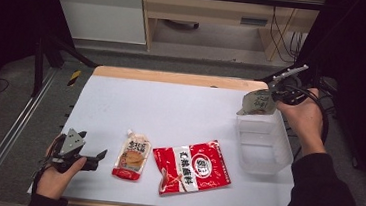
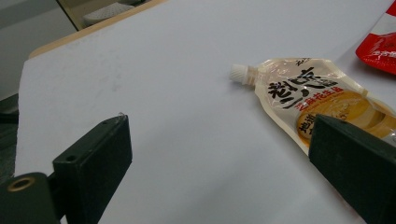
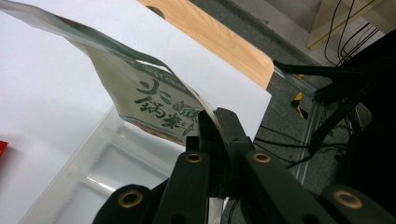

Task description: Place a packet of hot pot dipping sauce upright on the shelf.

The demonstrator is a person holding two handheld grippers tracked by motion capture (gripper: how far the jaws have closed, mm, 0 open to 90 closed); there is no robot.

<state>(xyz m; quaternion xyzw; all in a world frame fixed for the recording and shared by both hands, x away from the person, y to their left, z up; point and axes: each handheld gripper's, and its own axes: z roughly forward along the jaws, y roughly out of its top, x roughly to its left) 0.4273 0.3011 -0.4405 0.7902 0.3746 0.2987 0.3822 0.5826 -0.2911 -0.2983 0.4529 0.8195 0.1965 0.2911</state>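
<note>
- Right gripper [image 1: 273, 93], at 2 o'clock: fingers clamped on grey pouch [image 1: 257, 102] above clear tub [image 1: 264, 146].
- Left gripper [image 1: 97, 156], at 8 o'clock: fingers spread, empty, near spouted pouch [image 1: 132, 158].

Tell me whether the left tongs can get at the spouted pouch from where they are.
Probably yes. The left tongs stand open just beside the spouted pouch, with bare table between them and nothing lying in the way.

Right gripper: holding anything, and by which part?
Yes. The right gripper pinches the grey-green pouch by one edge, above the clear plastic bin.
</note>
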